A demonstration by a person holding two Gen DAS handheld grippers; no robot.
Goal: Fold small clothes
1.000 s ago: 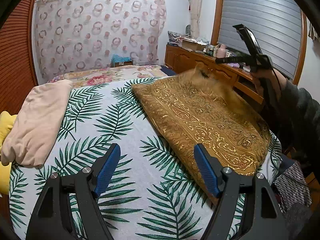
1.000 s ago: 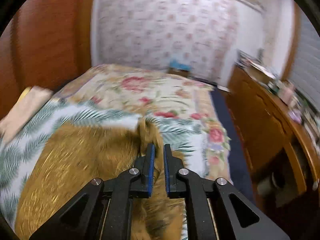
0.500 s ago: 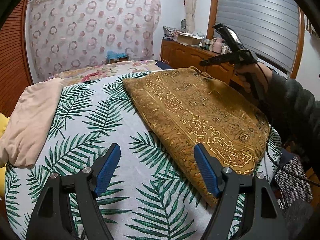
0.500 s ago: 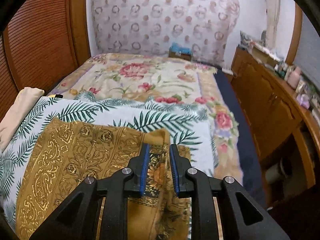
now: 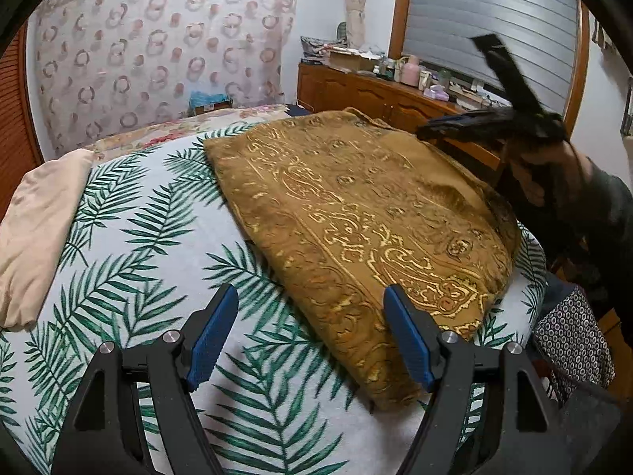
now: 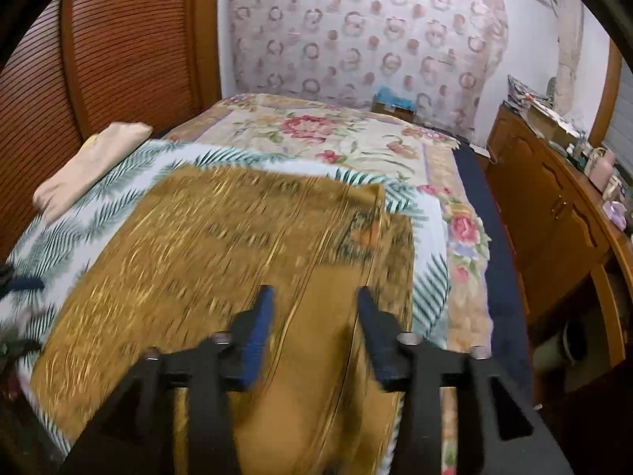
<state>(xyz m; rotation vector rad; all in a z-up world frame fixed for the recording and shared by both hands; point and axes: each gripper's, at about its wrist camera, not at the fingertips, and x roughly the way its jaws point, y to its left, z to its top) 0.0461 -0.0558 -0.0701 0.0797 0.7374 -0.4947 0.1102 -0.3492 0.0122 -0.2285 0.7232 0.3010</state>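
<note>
— Lying where, the cloth (image 5: 356, 213)?
— Flat on the bed (image 5: 158, 245), toward its right edge, ahead of both grippers.
— Left gripper (image 5: 312, 332)?
— Wide apart, empty, at the cloth's near edge.
— Right gripper (image 6: 314, 326)?
— Jaws opening above the cloth, nothing between them.

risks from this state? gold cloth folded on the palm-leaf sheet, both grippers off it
1. The gold patterned cloth sits near the bed's right edge, above the dotted fabric hanging there; a tug that way could slide it off.
2. The right hand-held gripper is opening just above the cloth with nothing between its pads; the blurred view makes snagging the top layer likely.
3. The left hand-held gripper is open, with one finger over the cloth's near edge; closing could bunch the fold.
</note>
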